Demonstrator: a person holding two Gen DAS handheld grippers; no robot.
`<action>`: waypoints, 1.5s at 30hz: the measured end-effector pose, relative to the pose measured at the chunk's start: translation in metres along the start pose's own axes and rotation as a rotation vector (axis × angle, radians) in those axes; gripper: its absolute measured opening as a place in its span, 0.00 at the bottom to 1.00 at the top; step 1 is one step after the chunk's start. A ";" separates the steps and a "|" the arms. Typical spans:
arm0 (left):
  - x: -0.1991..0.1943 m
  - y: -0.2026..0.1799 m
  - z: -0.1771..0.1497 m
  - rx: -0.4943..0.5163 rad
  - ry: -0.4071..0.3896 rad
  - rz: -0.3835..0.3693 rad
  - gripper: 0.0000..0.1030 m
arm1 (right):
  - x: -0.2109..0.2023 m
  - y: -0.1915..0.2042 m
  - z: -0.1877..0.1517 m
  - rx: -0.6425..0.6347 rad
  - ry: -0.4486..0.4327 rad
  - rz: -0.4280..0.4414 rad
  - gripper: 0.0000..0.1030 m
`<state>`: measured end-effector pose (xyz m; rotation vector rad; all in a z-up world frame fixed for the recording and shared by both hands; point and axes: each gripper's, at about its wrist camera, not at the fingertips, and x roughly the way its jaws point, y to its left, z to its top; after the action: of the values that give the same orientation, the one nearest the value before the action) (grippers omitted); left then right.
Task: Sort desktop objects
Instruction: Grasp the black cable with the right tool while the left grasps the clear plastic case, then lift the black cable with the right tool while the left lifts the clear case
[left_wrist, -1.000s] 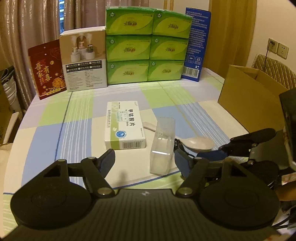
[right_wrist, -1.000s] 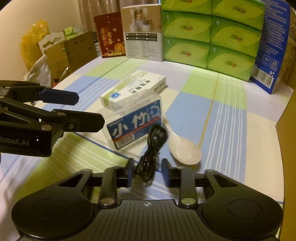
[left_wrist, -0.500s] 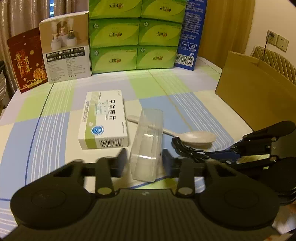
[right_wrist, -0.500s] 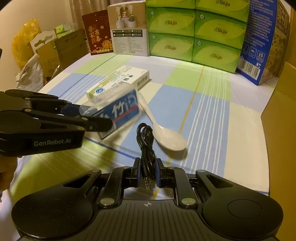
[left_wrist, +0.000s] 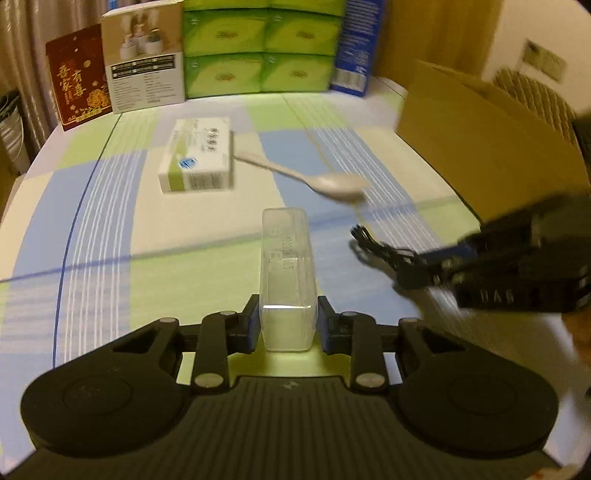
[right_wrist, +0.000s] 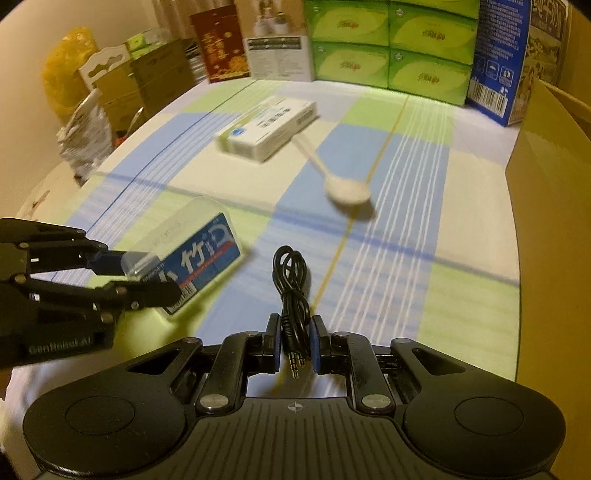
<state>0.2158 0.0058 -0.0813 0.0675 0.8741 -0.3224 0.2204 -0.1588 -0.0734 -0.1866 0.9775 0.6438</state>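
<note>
My left gripper (left_wrist: 287, 320) is shut on a clear plastic box (left_wrist: 286, 273) with a blue label, held above the tablecloth; the box also shows in the right wrist view (right_wrist: 192, 254). My right gripper (right_wrist: 293, 341) is shut on a coiled black audio cable (right_wrist: 291, 284), lifted off the table; the cable also shows in the left wrist view (left_wrist: 384, 251). A white medicine box (left_wrist: 199, 155) and a white plastic spoon (left_wrist: 317, 177) lie on the table further back.
An open cardboard box (left_wrist: 491, 140) stands at the table's right edge. Green tissue packs (left_wrist: 258, 48), a blue carton (left_wrist: 354, 48), a white product box (left_wrist: 144, 55) and a red packet (left_wrist: 79, 77) line the back. Bags and boxes (right_wrist: 96, 99) sit beyond the left edge.
Both grippers closed: the left on the clear box, the right on the cable. Both have lifted and pulled back toward the near edge, away from the medicine box and spoon.
</note>
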 end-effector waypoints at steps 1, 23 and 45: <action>-0.006 -0.005 -0.006 0.009 0.005 -0.001 0.25 | -0.004 0.001 -0.005 0.005 0.000 0.010 0.13; -0.020 -0.022 -0.020 0.009 -0.028 0.019 0.39 | 0.017 0.014 -0.010 -0.153 -0.038 0.063 0.40; -0.005 -0.011 -0.010 -0.017 -0.024 0.014 0.39 | 0.028 0.020 -0.006 -0.236 -0.078 0.054 0.20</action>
<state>0.2021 -0.0017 -0.0836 0.0540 0.8524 -0.3022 0.2155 -0.1334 -0.0971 -0.3414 0.8329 0.8103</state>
